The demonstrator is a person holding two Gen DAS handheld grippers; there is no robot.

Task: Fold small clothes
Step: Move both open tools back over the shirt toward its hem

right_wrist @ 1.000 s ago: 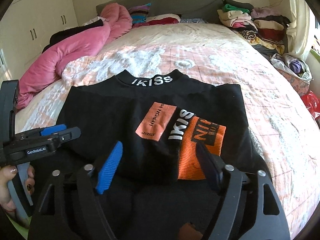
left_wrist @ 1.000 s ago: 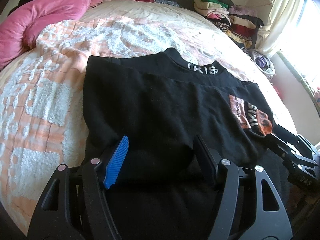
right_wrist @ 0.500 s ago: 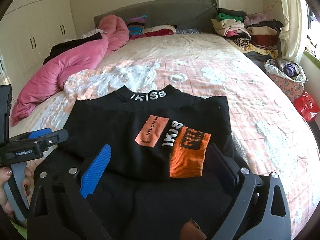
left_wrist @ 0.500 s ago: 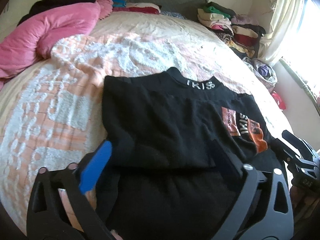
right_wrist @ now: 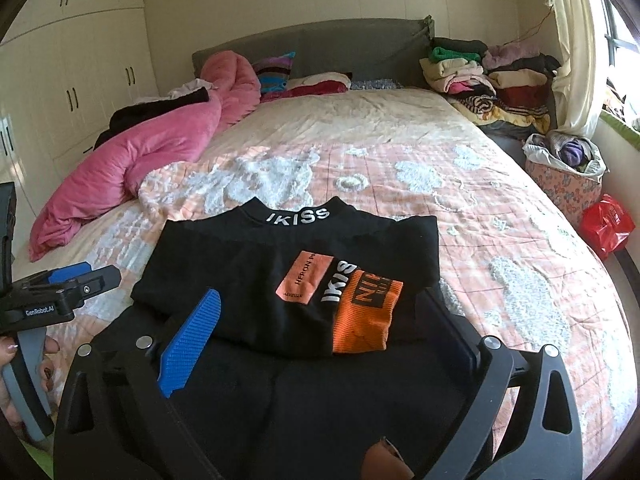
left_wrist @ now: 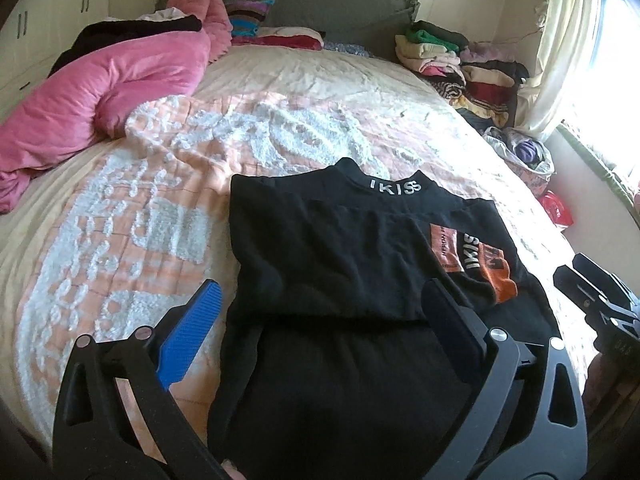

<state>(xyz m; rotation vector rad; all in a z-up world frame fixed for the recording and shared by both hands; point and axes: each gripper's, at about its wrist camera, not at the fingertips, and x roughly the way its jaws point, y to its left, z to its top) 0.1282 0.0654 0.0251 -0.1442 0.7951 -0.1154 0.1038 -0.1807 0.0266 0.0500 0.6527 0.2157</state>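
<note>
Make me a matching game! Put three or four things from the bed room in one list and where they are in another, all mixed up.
Things:
1. black top
2. pink quilt
3. red bag
4. folded clothes pile

Places:
A. on the floor beside the bed, right side
B. bunched along the bed's left edge
C. stacked at the bed's far right corner
D. spread flat on the near part of the bed

Pairs: 1-D, 2-B, 3-A, 4-C
</note>
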